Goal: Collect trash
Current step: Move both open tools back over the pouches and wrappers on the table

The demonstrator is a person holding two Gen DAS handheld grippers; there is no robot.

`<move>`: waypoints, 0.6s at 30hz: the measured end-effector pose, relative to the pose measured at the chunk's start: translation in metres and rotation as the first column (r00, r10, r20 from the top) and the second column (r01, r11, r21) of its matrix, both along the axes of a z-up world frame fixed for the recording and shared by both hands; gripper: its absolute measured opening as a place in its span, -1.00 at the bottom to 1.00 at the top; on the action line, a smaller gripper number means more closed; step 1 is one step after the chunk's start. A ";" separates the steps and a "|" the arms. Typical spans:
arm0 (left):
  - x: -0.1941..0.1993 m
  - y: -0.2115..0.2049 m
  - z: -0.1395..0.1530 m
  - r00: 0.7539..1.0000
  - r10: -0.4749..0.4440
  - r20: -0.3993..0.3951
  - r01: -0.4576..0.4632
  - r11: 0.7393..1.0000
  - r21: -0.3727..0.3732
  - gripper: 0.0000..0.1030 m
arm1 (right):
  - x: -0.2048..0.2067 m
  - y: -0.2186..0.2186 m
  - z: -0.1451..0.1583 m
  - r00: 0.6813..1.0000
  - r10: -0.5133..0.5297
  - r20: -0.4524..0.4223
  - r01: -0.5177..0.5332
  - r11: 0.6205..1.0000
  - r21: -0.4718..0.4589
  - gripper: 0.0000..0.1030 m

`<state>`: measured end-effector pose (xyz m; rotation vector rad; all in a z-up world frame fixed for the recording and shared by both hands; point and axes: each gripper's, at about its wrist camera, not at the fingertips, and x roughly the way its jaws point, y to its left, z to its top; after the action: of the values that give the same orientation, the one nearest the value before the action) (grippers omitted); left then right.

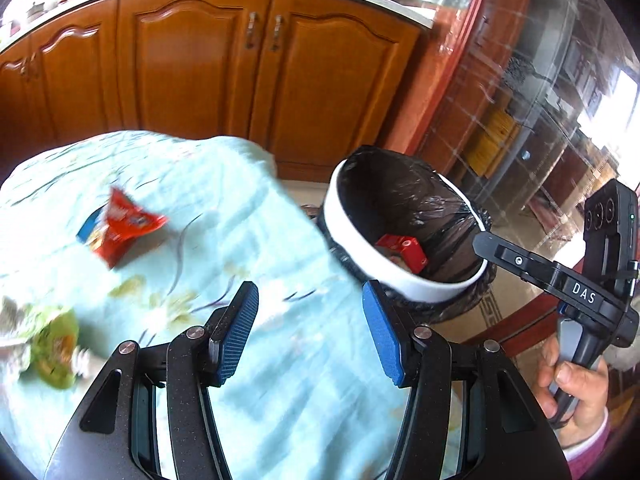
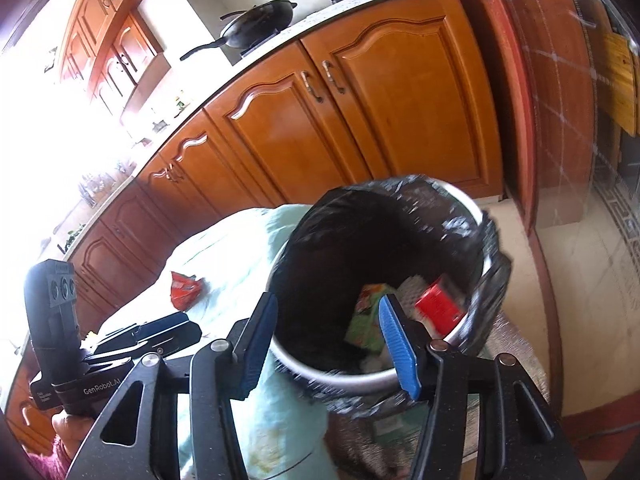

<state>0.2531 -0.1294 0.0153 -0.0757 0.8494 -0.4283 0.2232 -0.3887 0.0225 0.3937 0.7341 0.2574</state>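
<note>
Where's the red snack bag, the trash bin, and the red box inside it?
Red snack bag (image 1: 126, 226): left wrist view, middle of the wrapper.
Trash bin (image 1: 352, 240): left wrist view, white rim.
Red box (image 2: 437, 306): right wrist view, its red face.

Left wrist view: looks forward and down along the left gripper (image 1: 310, 334), from close above the cloth-covered surface (image 1: 248, 216), facing the wooden cabinets (image 1: 200, 60). The bin (image 1: 362, 248) stands just past the surface's right edge; the right gripper (image 1: 486, 244) enters from the right.

Right wrist view: looks steeply down along the right gripper (image 2: 328, 344), from close above the bin (image 2: 320, 368), whose mouth fills the centre. It faces the same cabinets (image 2: 360, 120), with the surface (image 2: 224, 272) to the left.

Shared by both views: the bin, the red wrapper (image 1: 124, 226) (image 2: 184, 288) on the surface, the cabinets. The left gripper (image 2: 160, 330) appears in the right view at lower left.
</note>
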 end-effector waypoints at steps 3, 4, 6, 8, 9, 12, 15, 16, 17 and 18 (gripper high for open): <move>-0.013 0.024 -0.004 1.000 0.027 -0.004 -0.027 1.000 -0.007 0.06 | -0.009 0.015 -0.005 1.000 0.018 -0.006 -0.018 1.000 0.007 0.13; -0.017 0.032 -0.006 0.999 0.041 -0.006 -0.041 0.999 -0.006 0.06 | -0.012 0.020 -0.007 1.000 0.024 -0.009 -0.024 1.000 0.009 0.15; -0.026 0.048 -0.009 0.998 0.057 -0.012 -0.057 0.998 -0.011 0.06 | -0.018 0.028 -0.009 0.999 0.035 -0.014 -0.035 0.999 0.017 0.17; -0.033 0.064 -0.011 0.997 0.081 -0.016 -0.082 0.997 -0.015 0.06 | -0.022 0.038 -0.012 0.999 0.047 -0.019 -0.047 0.999 0.022 0.17; -0.037 0.073 -0.013 0.995 0.096 -0.017 -0.096 0.995 -0.020 0.06 | -0.024 0.043 -0.013 0.998 0.056 -0.020 -0.055 0.998 0.024 0.17; -0.046 0.093 -0.018 0.991 0.132 -0.025 -0.132 0.991 -0.028 0.06 | -0.028 0.059 -0.016 0.996 0.082 -0.026 -0.081 0.996 0.027 0.17; -0.055 0.108 -0.022 0.988 0.154 -0.032 -0.155 0.987 -0.028 0.06 | -0.030 0.075 -0.019 0.994 0.107 -0.033 -0.106 0.994 0.024 0.17; -0.059 0.113 -0.023 0.987 0.160 -0.031 -0.161 0.987 -0.025 0.06 | -0.031 0.081 -0.020 0.993 0.116 -0.036 -0.115 0.993 0.025 0.17; -0.062 0.118 -0.025 0.986 0.165 -0.032 -0.166 0.986 -0.022 0.06 | -0.032 0.086 -0.021 0.991 0.125 -0.040 -0.124 0.992 0.025 0.17; -0.065 0.123 -0.025 0.985 0.170 -0.033 -0.170 0.985 -0.020 0.06 | -0.034 0.091 -0.023 0.990 0.132 -0.044 -0.131 0.991 0.025 0.17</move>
<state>0.1880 -0.0064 -0.0099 -0.1750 0.8614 -0.2769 0.1891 -0.2976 0.0000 0.3732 0.8035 0.3818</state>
